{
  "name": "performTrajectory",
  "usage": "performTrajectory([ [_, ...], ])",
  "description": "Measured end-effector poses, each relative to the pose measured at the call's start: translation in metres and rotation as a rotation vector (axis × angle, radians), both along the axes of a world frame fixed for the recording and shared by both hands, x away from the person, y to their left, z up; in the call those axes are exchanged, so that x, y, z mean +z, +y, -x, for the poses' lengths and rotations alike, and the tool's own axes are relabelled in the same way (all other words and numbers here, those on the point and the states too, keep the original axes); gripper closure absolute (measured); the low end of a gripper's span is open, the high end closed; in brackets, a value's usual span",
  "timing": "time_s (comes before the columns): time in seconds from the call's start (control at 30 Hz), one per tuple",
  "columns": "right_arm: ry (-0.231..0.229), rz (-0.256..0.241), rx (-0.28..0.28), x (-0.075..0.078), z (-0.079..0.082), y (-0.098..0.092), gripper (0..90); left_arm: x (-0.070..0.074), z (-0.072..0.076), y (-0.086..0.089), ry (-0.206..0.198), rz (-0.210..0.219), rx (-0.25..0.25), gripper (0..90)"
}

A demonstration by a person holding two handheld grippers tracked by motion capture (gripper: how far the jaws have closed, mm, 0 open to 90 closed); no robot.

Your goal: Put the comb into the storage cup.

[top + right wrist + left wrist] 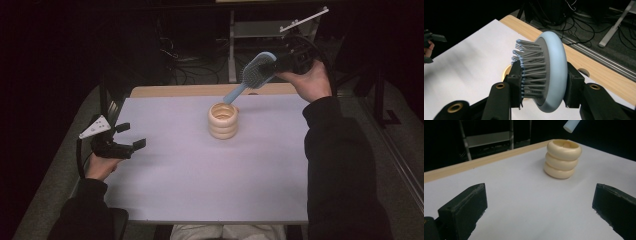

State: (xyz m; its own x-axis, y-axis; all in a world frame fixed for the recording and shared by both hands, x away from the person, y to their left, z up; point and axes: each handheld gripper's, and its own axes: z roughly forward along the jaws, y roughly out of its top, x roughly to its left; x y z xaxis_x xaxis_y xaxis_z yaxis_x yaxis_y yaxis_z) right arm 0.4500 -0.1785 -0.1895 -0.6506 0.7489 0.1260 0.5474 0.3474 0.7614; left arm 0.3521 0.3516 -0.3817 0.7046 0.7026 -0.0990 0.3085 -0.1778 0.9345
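A stack of three cream rings stands near the far middle of the white table top. My right gripper is shut on the head of a light blue hairbrush, held above the table's far edge. The brush handle slants down, its tip just over the stack's opening. In the right gripper view the jaws squeeze the bristled brush head, with the rings partly hidden behind it. My left gripper hovers open at the table's left edge. Its view shows the ring stack and the handle tip.
A wooden strip runs along the table's far edge, with a round hole in it. Beyond it are a metal stand and cables on the dark floor. Bare white surface lies in front of the rings.
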Motion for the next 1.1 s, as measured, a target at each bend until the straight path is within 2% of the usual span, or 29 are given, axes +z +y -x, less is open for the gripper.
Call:
performTrajectory([
  [0.17, 0.012, 0.008, 0.005, -0.008, -0.003, 0.004, 57.2, -0.007, 0.001, 0.003, 0.010, -0.013, 0.012, 0.0],
  [0.33, 0.026, 0.013, 0.010, -0.015, -0.006, 0.007, 57.2, -0.012, 0.004, 0.001, 0.000, -0.028, 0.019, 0.0],
  [0.6, 0.038, 0.028, 0.028, -0.026, -0.010, 0.014, 57.0, -0.019, 0.005, -0.003, 0.028, -0.048, 0.007, 0.0],
  [0.77, 0.041, 0.039, 0.042, -0.030, -0.011, 0.019, 57.0, -0.020, 0.005, -0.007, 0.039, -0.032, -0.008, 0.0],
  [1.1, 0.061, 0.062, 0.061, -0.042, -0.018, 0.034, 56.9, -0.021, 0.006, -0.012, 0.033, -0.034, -0.024, 0.0],
])
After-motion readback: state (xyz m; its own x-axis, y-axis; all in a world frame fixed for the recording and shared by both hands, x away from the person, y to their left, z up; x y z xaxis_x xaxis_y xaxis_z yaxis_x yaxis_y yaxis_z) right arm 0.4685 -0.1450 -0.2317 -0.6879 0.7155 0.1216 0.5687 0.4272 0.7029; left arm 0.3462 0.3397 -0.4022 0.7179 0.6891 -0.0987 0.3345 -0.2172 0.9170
